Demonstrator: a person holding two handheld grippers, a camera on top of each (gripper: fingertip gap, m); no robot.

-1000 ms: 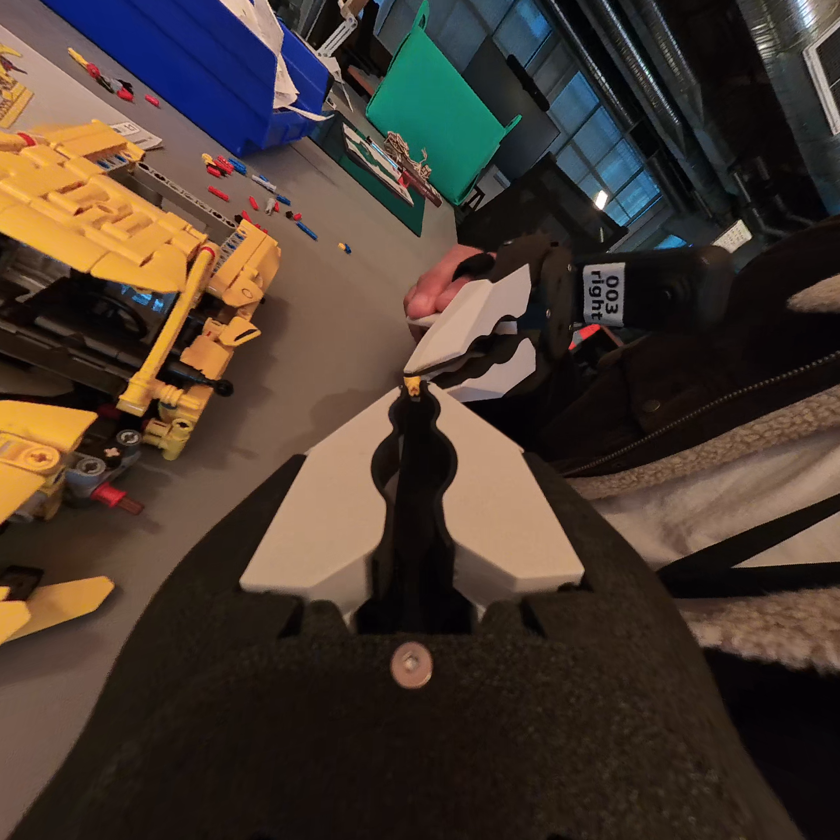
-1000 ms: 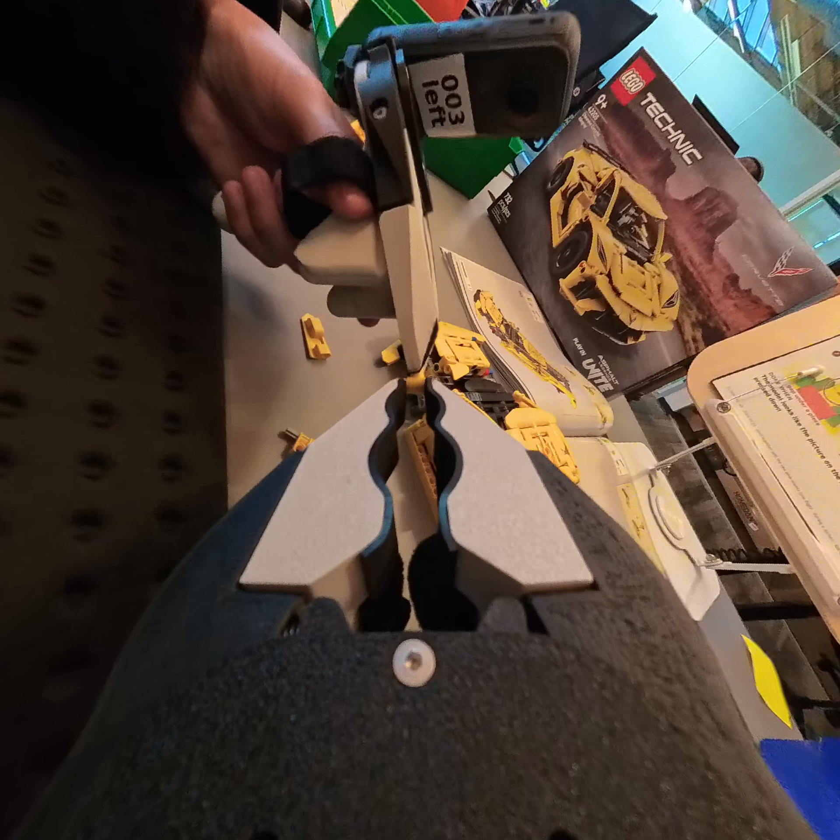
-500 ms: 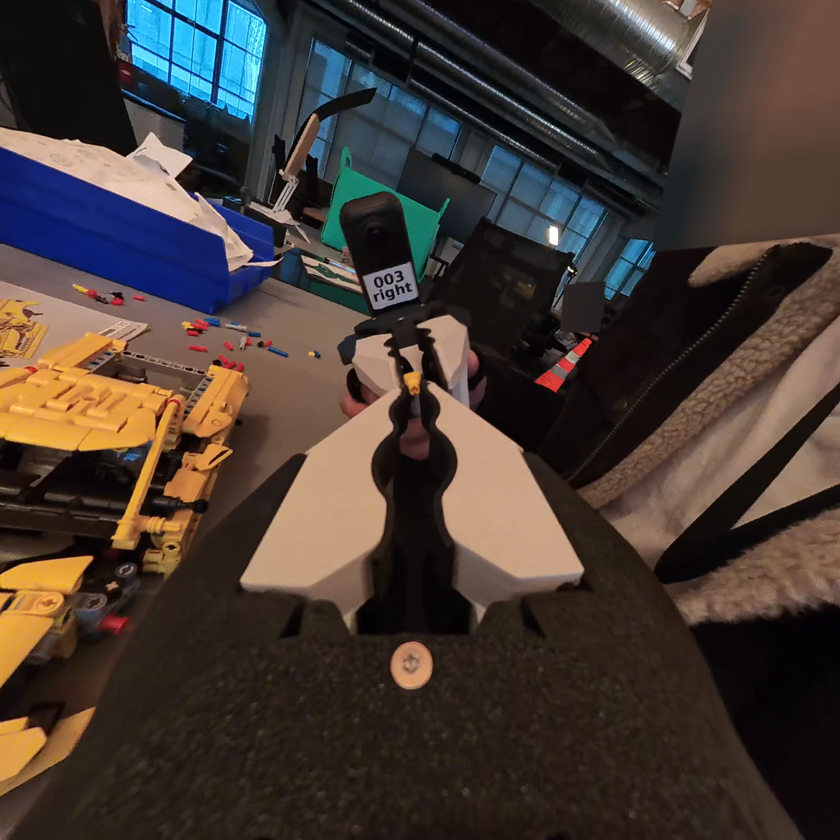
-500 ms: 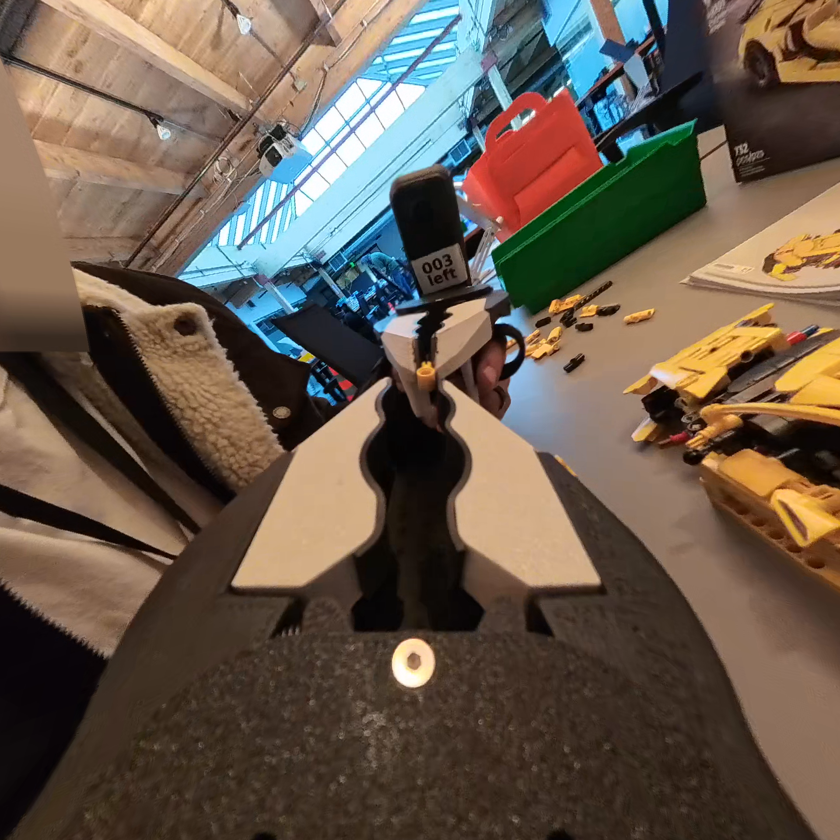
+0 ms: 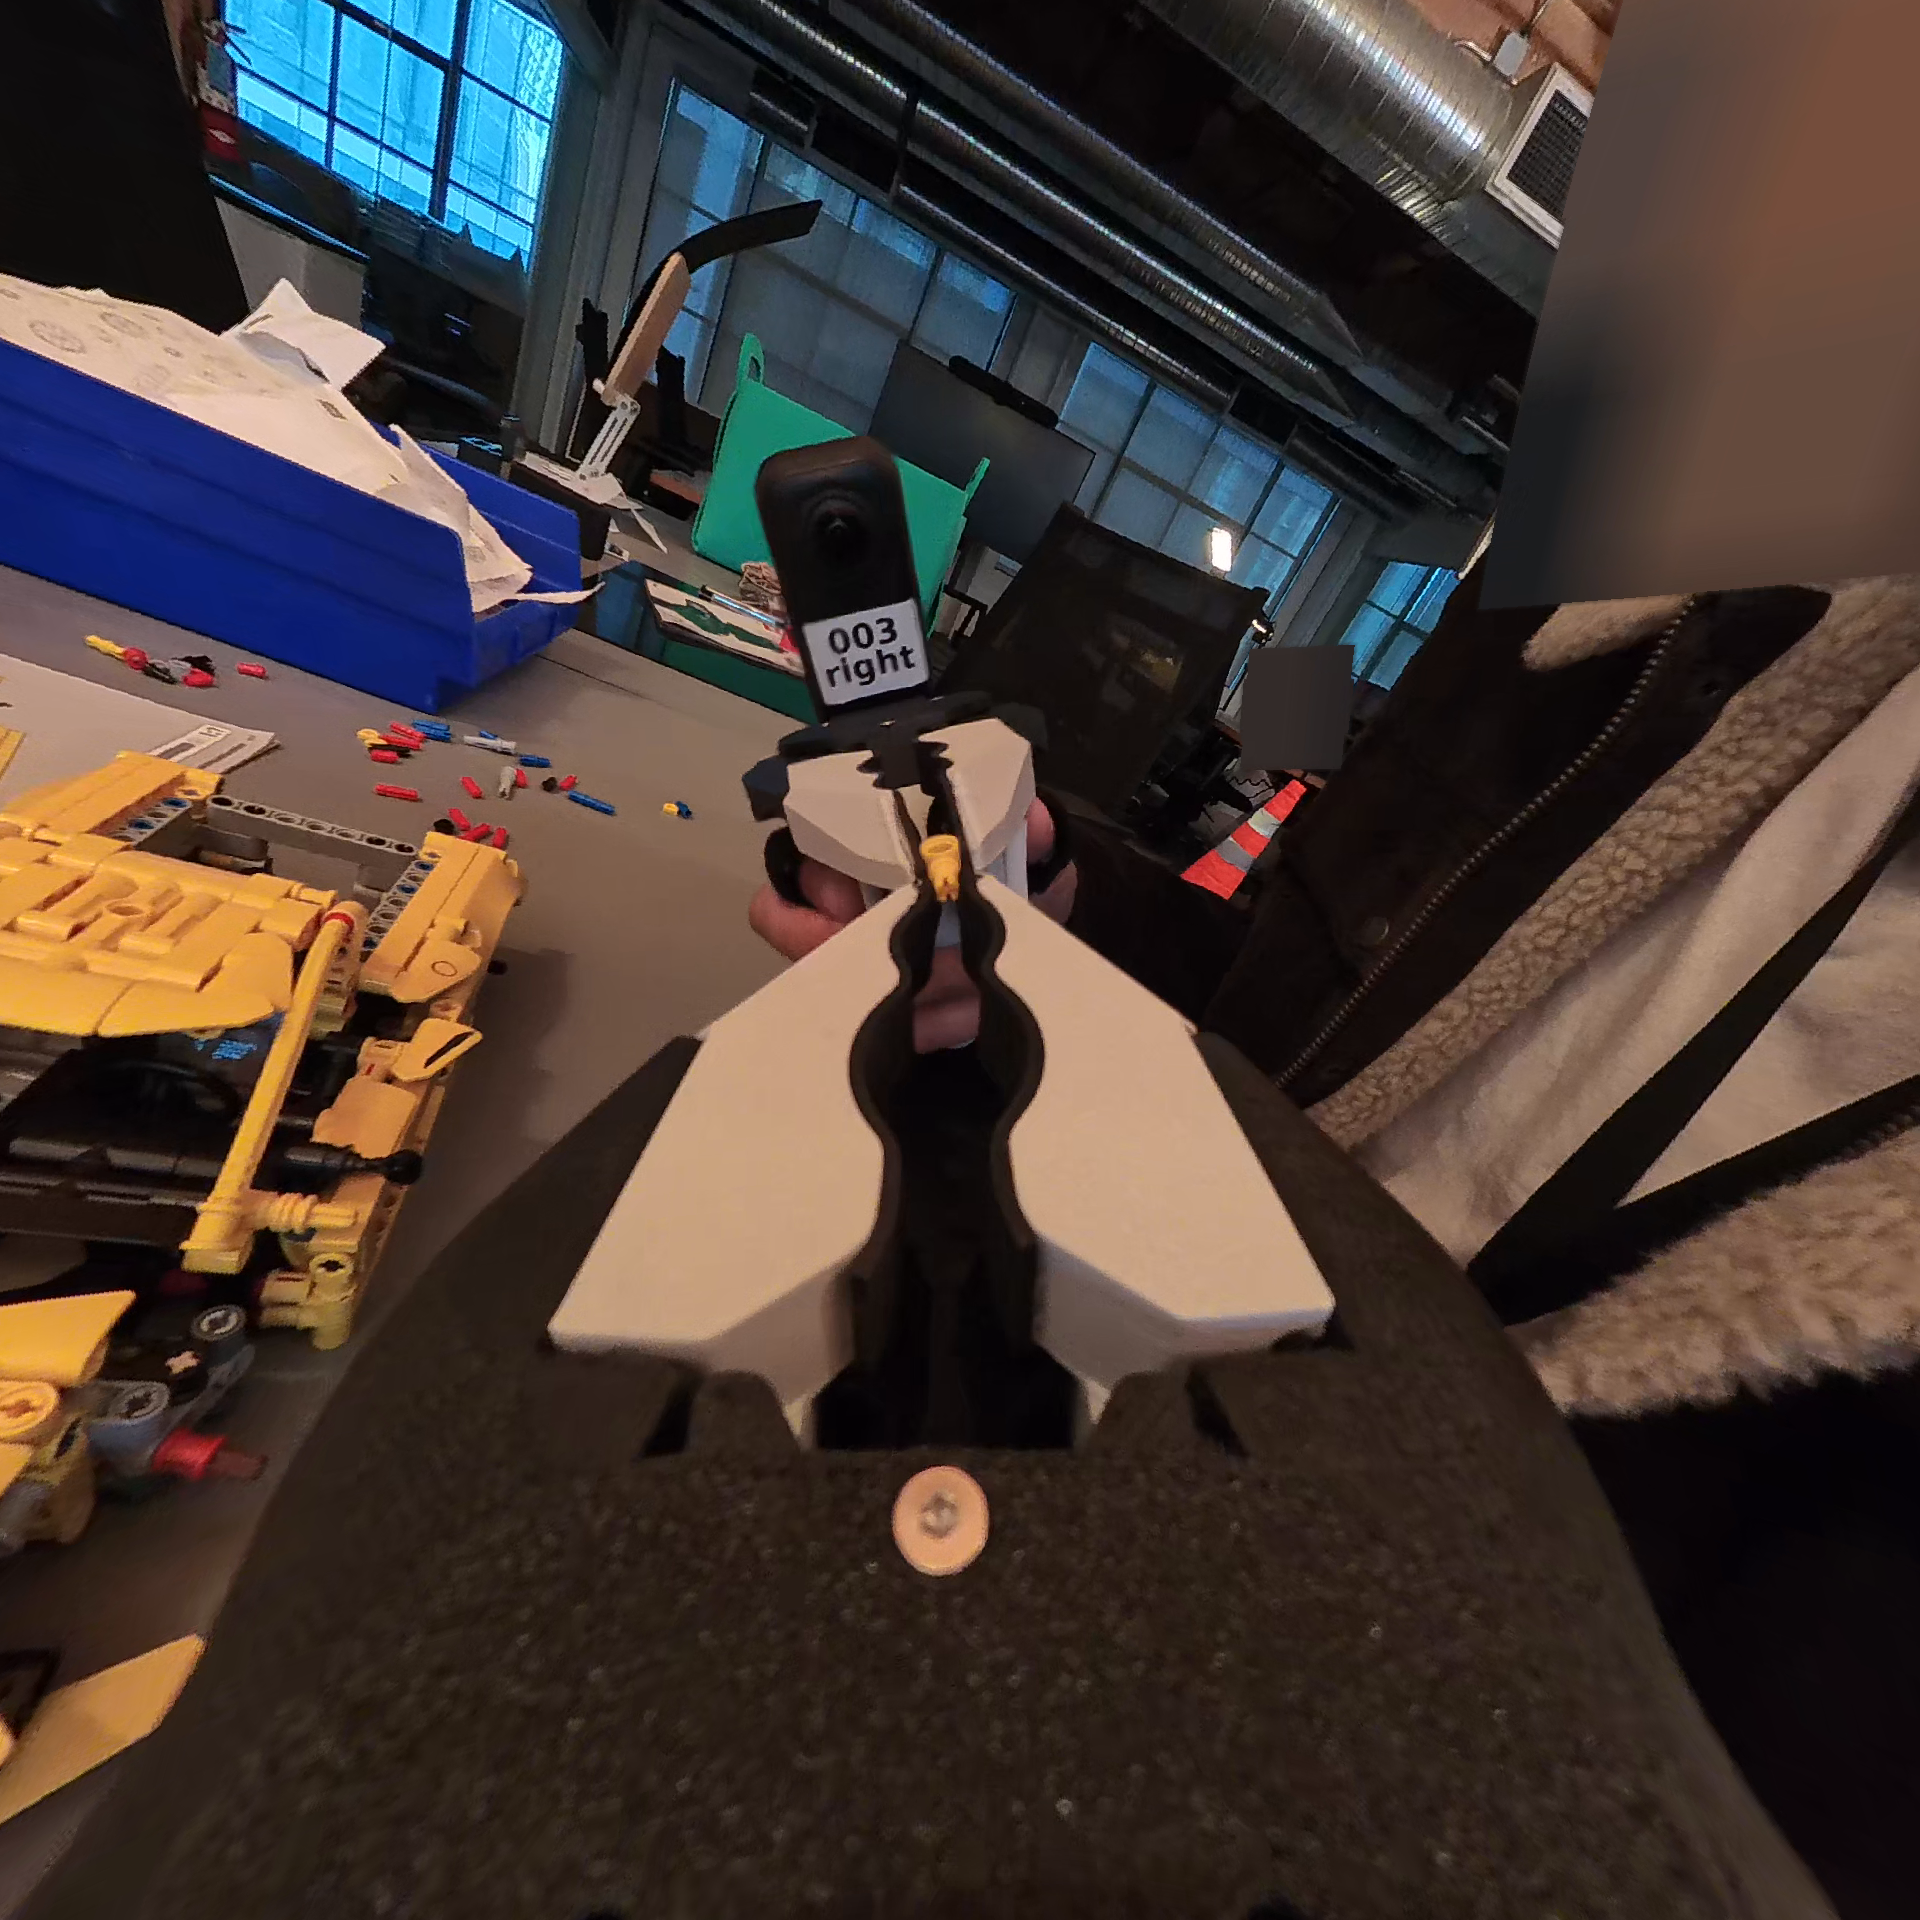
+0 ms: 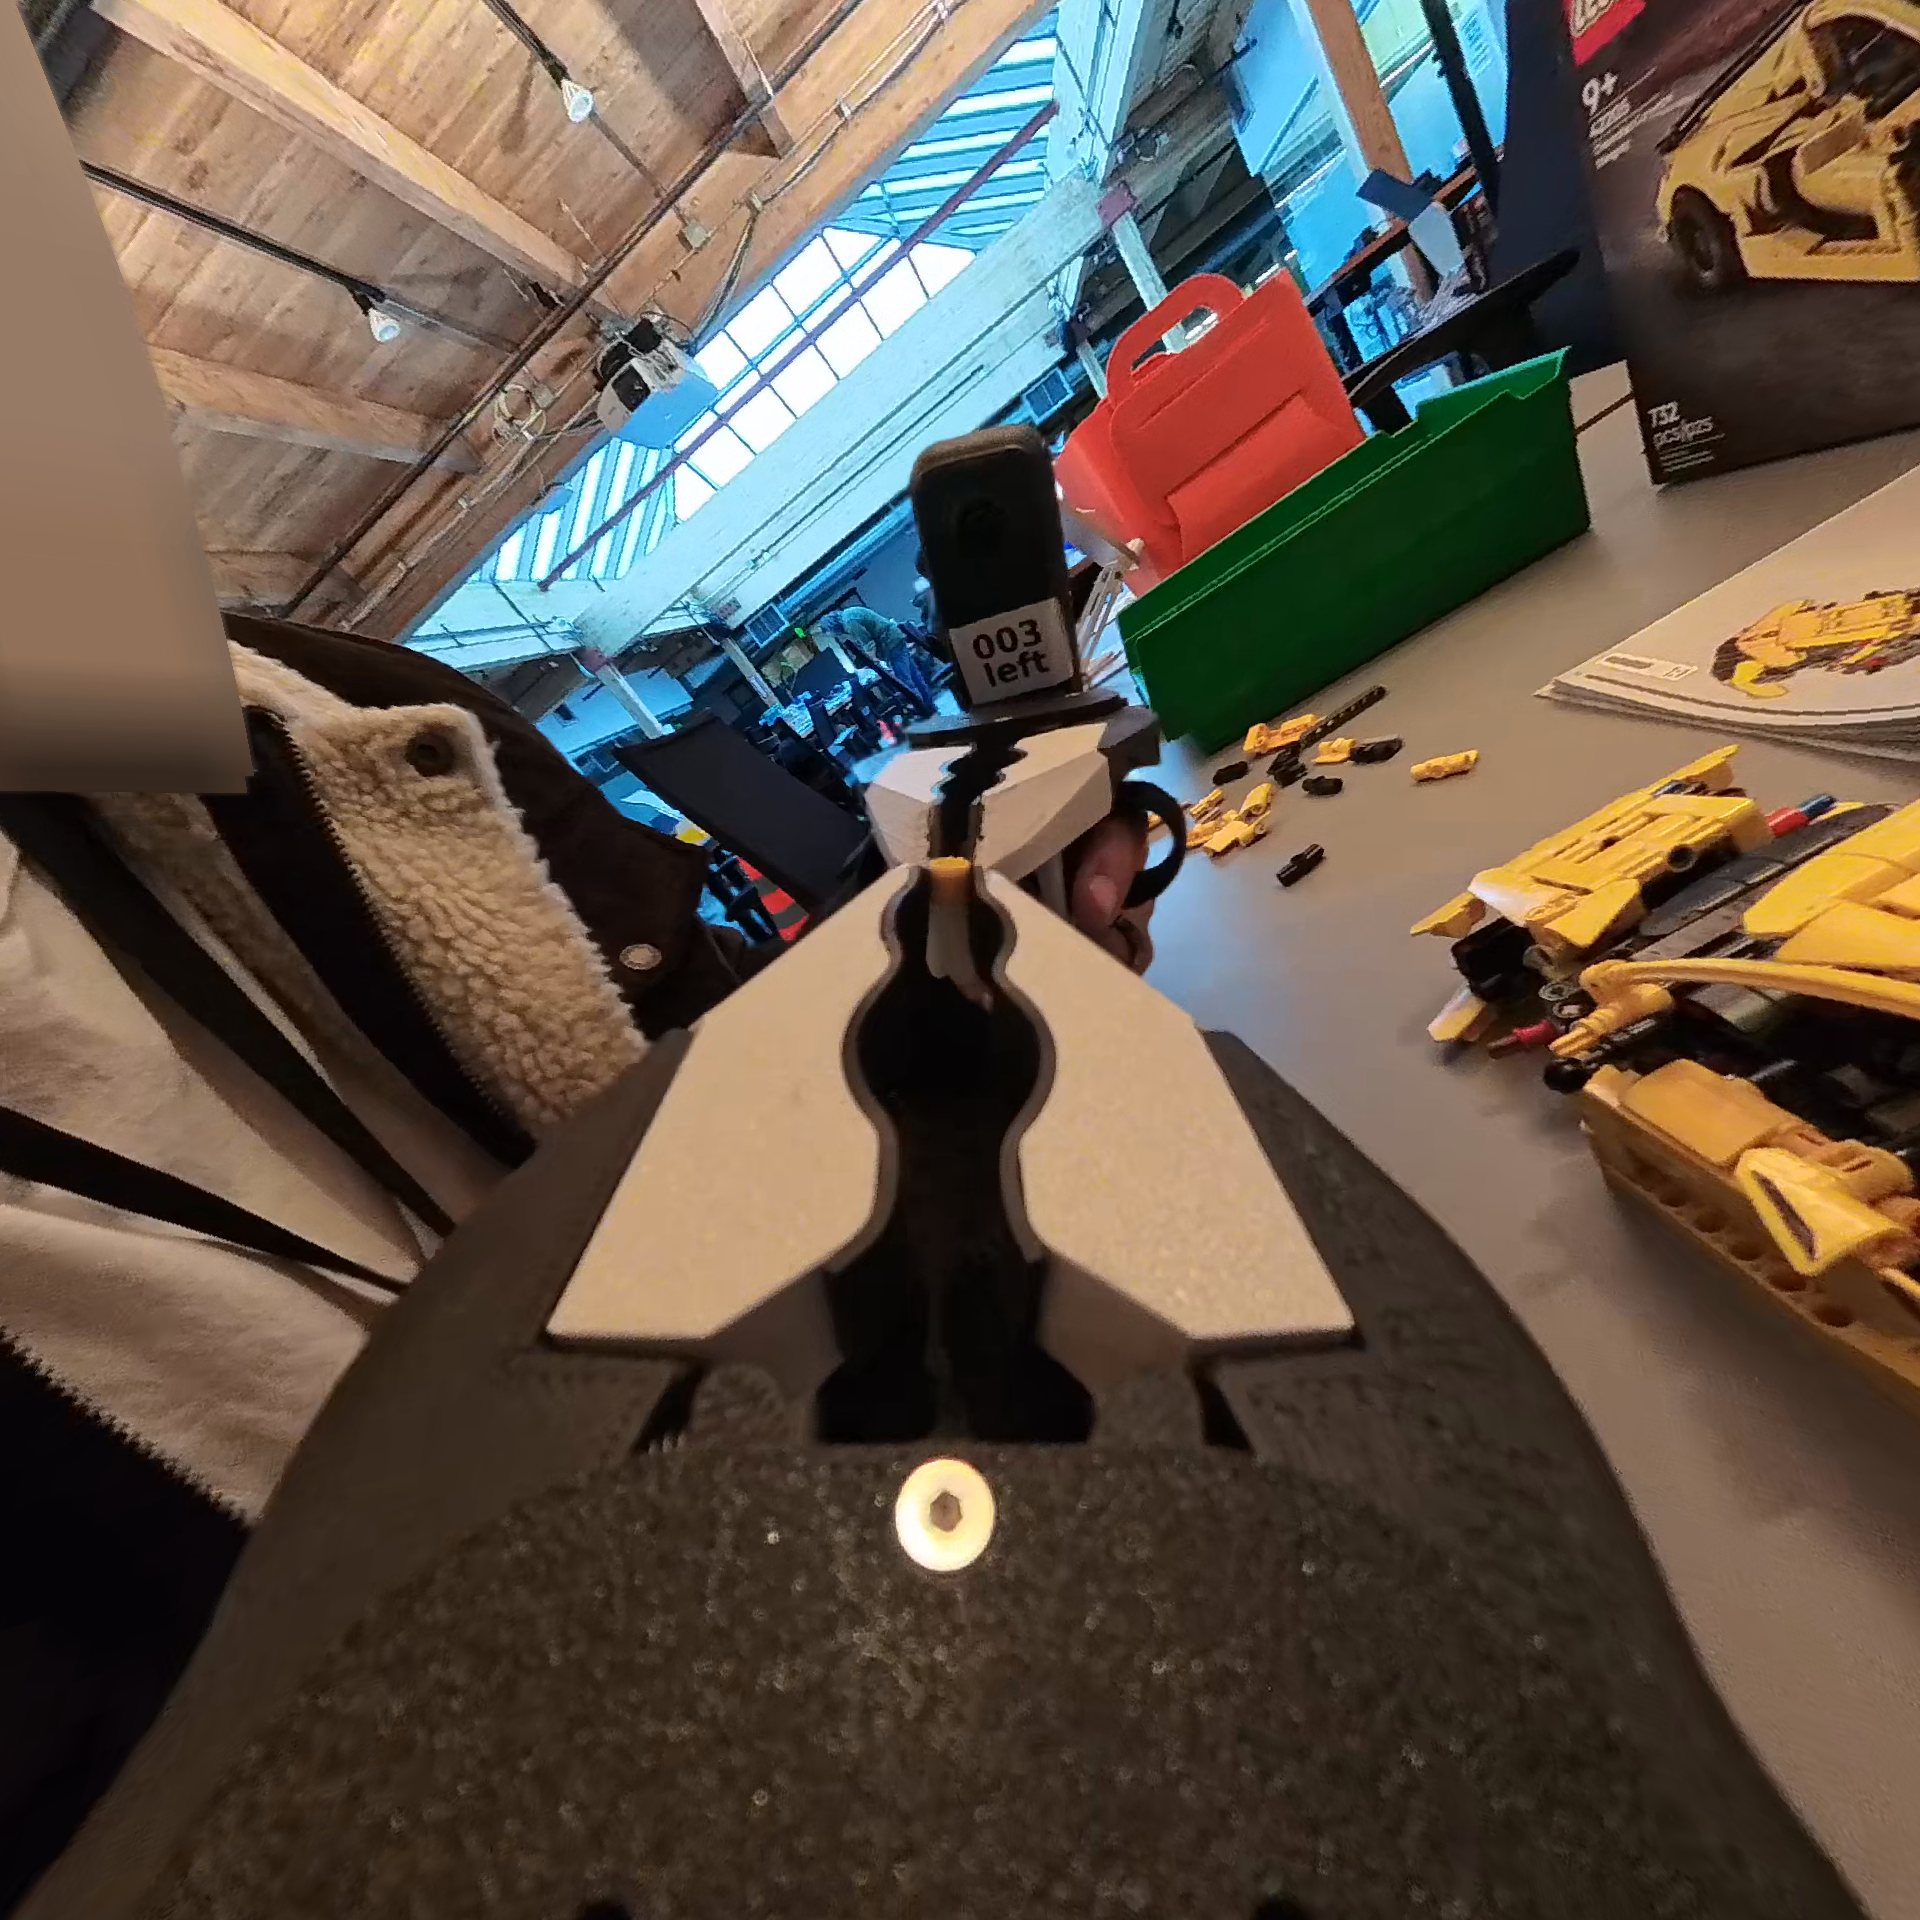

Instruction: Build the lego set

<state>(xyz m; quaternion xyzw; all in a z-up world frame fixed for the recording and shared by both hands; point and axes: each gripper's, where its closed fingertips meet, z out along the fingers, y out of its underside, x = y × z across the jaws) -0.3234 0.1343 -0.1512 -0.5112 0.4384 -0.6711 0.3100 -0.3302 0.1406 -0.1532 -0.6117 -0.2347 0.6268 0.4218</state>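
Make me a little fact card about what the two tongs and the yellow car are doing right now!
left tongs: closed on a small yellow piece, held up in the air
right tongs: tips closed, meeting the left tongs tip to tip at the same piece
yellow car: partly built, resting on the grey table, apart from both tongs
loose bits: red and blue pins by the blue bin; yellow and black pieces by the green bin

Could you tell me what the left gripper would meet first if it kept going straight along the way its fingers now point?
Most likely the right gripper, which faces the left gripper tip to tip. A small yellow piece sits between the two; which one holds it is unclear.
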